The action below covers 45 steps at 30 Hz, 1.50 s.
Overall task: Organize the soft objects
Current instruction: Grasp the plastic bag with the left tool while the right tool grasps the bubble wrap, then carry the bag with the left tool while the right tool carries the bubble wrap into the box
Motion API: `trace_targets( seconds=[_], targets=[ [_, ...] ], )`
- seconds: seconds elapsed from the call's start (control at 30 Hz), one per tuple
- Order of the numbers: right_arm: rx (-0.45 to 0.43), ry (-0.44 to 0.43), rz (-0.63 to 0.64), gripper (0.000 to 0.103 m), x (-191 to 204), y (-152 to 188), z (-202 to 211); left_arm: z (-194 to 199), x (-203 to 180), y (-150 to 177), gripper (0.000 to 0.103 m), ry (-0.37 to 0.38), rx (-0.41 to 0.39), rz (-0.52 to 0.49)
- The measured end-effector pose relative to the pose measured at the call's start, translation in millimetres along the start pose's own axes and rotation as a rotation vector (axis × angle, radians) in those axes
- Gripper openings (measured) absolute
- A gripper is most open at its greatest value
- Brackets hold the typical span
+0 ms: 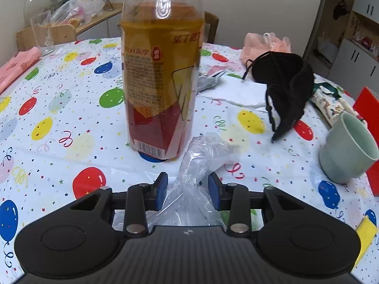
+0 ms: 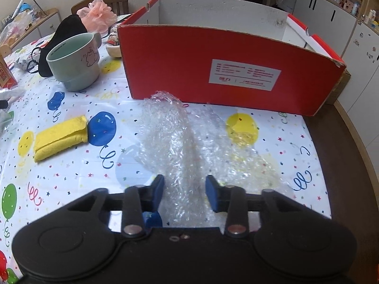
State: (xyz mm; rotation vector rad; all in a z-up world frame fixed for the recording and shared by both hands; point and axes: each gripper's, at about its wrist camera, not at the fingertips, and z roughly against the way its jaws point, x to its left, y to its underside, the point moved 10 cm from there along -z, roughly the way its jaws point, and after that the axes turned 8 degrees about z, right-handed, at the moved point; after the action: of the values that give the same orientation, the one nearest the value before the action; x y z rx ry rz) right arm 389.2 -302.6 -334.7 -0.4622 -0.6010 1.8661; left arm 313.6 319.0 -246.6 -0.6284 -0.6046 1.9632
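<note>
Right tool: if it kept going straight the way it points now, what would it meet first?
The bubble wrap already lying between the right tool pads; past that, likely the red box wall, though depth is unclear.

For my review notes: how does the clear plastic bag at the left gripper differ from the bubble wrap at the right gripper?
The plastic bag is smooth film, bunched into a narrow twist; the bubble wrap is bubbled and spreads wide over the tablecloth. The bag lies before a bottle, the wrap before a red box. Both are clear, soft, and sit between blue pads.
</note>
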Motion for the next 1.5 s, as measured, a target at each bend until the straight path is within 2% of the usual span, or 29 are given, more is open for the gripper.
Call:
trace_targets(
  seconds=[0.07,0.23,0.57,0.8,0.9,1.1,1.5],
  targets=[
    [-0.004,-0.001,-0.007,0.026,-2,1,3,3,-2,1,0.034,0.005,-0.008,-0.005],
    [-0.019,-0.01,-0.043,0.017,-7,2,10,10,-3,2,0.033,0.016,-0.01,0.011],
    [-0.042,-0.039,-0.058,0.015,-9,-5,36,37,-19,7,0.033,0.044,-0.011,0.001],
    [-0.092,-0.083,-0.08,0.015,-9,-20,63,61,-40,8,0.033,0.078,-0.01,-0.021],
    [-0.112,-0.096,-0.088,0.015,-11,-27,74,72,-53,8,0.033,0.085,-0.007,-0.039],
    [-0.154,-0.124,-0.092,0.015,-14,-45,96,101,-91,6,0.033,0.153,-0.014,-0.065],
    [-0.244,-0.154,-0.11,0.015,-48,-87,126,146,-183,0,0.033,0.269,-0.026,-0.153]
  ],
)
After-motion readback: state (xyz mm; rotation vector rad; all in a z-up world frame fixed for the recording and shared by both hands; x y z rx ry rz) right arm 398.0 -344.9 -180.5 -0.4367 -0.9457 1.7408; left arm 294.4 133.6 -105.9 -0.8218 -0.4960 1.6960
